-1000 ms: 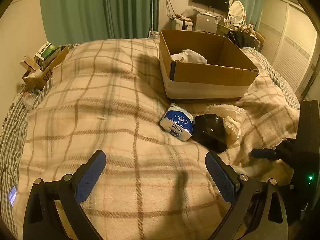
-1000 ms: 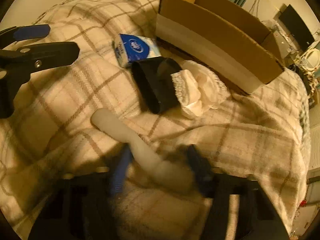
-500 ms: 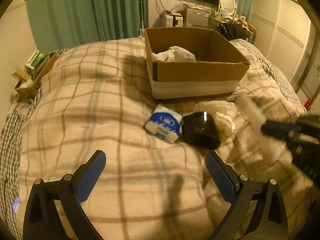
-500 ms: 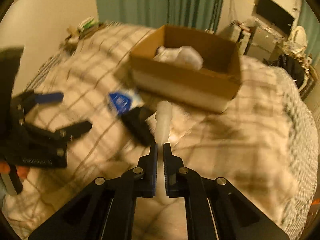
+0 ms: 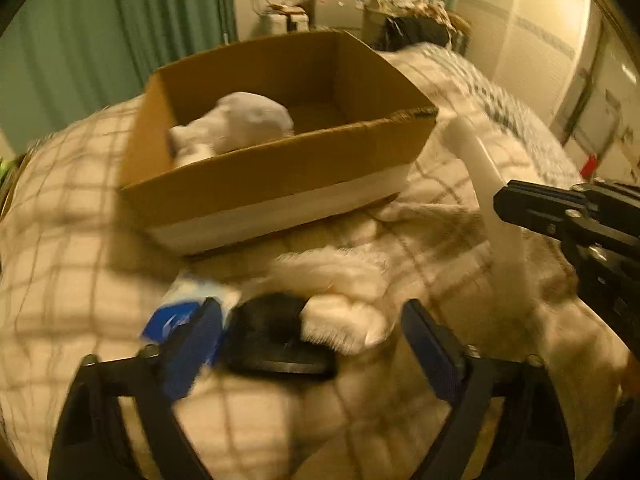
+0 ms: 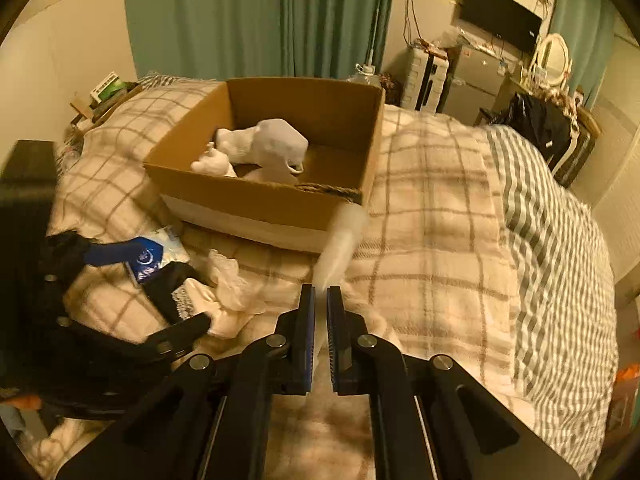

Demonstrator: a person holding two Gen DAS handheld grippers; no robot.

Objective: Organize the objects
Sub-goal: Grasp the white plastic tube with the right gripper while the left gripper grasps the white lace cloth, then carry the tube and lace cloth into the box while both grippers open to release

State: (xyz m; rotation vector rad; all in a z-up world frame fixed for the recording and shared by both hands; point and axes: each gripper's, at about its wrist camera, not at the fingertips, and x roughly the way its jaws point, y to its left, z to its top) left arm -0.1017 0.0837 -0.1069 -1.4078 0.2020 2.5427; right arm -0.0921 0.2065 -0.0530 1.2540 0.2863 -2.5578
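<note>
Beside the cardboard box [image 6: 276,204], right gripper [image 6: 321,296] pinches a smooth white tube [image 6: 340,240].

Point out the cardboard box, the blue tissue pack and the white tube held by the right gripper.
cardboard box [image 6: 264,204]: right wrist view, on its near brown wall.
blue tissue pack [image 6: 146,262]: right wrist view, on its blue label.
white tube [image 5: 486,176]: left wrist view, on its shaft above the right gripper [image 6: 321,300].

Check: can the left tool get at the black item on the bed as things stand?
Probably yes. The left tool is open with the black item lying between its fingers, nothing over it. The blue tissue pack and white lacy cloth crowd either side, so it may catch them too.
</note>
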